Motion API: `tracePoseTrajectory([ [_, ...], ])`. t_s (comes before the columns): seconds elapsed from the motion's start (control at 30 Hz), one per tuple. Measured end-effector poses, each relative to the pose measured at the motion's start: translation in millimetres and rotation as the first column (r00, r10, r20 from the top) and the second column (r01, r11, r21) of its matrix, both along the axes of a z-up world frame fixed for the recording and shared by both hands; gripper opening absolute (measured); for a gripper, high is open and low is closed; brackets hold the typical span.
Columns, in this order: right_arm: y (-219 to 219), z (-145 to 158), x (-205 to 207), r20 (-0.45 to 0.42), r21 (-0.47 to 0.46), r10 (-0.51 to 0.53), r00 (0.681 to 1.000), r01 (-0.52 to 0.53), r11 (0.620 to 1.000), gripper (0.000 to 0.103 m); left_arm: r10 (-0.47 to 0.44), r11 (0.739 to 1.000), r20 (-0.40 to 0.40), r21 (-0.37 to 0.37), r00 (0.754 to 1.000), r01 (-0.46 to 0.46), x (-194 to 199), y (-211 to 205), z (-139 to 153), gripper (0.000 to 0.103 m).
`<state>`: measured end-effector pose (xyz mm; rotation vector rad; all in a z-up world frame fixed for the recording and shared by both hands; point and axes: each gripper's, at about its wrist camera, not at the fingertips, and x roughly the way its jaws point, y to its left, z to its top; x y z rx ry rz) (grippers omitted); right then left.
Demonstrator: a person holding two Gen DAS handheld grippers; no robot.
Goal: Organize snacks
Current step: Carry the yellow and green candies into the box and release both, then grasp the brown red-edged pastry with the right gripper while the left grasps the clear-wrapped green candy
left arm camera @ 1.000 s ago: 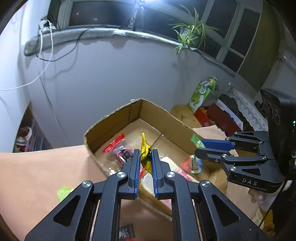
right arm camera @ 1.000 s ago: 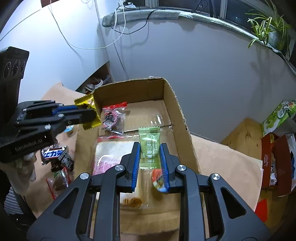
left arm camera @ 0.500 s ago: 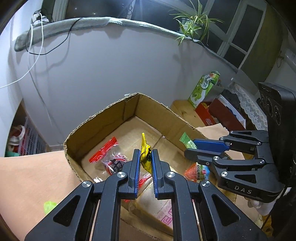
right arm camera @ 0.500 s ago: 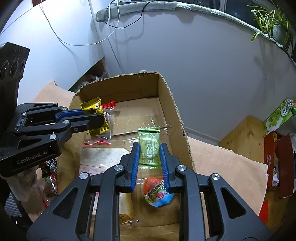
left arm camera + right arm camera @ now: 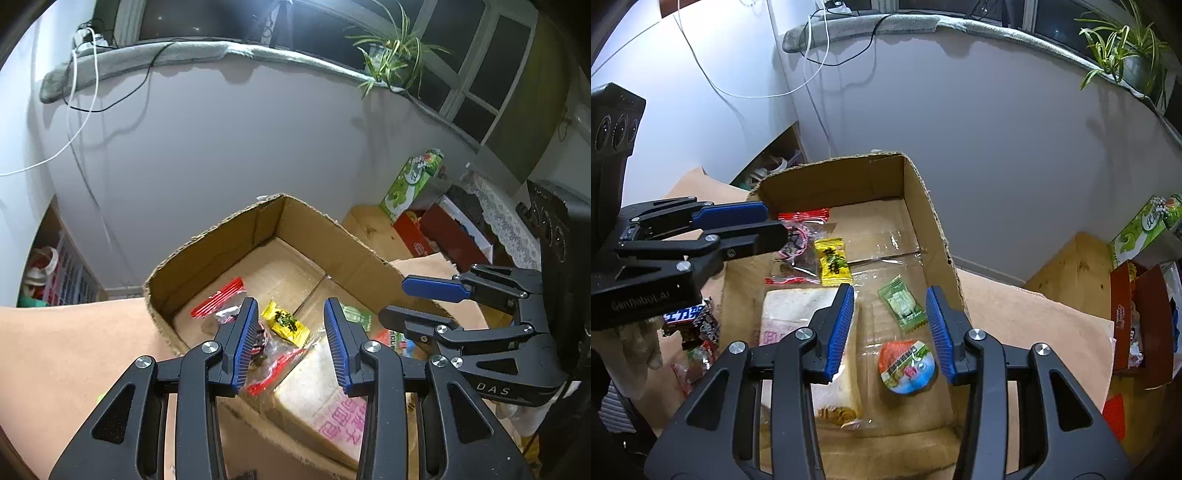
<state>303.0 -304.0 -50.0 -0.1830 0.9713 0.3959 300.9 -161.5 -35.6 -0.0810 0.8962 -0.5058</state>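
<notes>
Right wrist view: both grippers hang over the cardboard box (image 5: 934, 218), jaws opening and gripping nothing, since the yellow candy (image 5: 833, 261) and green candy (image 5: 903, 302) already lie loose inside the box where snacks get collected.

The left gripper (image 5: 290, 341) is seen above the cardboard box (image 5: 218, 254), its jaws opening, with nothing pressed between them. A yellow candy (image 5: 284, 325) lies inside the box. The right gripper (image 5: 406, 301) is held over the box's right wall.
</notes>
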Motion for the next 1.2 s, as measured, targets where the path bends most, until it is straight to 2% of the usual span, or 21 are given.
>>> tracePoseTrajectory([
  [0.37,16.0,24.4,-58.3,0.033,0.002,0.048,0.998,-0.048,0.999,0.044,0.023,1.0,0.042,-0.014,0.999,-0.023,-41.1,35.3,28.2,0.035],
  [0.43,22.0,29.7,-73.3,0.045,0.004,0.064,0.997,-0.064,0.998,0.054,0.026,1.0,0.05,-0.018,0.998,-0.025,-50.6,43.0,32.9,0.035],
  [0.73,47.8,36.0,-128.9,0.049,0.031,0.123,0.991,-0.124,0.992,0.055,0.064,0.997,0.064,-0.038,0.996,-0.062,-97.2,86.7,40.7,0.035],
  [0.9,60.7,25.4,-150.2,0.006,0.057,0.147,0.989,-0.147,0.988,0.055,0.09,0.995,0.057,-0.042,0.994,-0.088,-125.0,109.2,35.0,0.035],
  [1.07,74.9,5.9,-156.8,-0.08,0.086,0.149,0.986,-0.142,0.986,0.055,0.084,0.996,0.032,-0.029,0.996,-0.083,-157.7,118.9,16.5,0.035],
  [1.2,82.3,-9.6,-152.8,-0.172,0.133,0.114,0.978,-0.092,0.987,0.055,0.049,0.999,0.006,-0.01,0.999,-0.049,-184.0,113.1,-1.5,0.035],
])
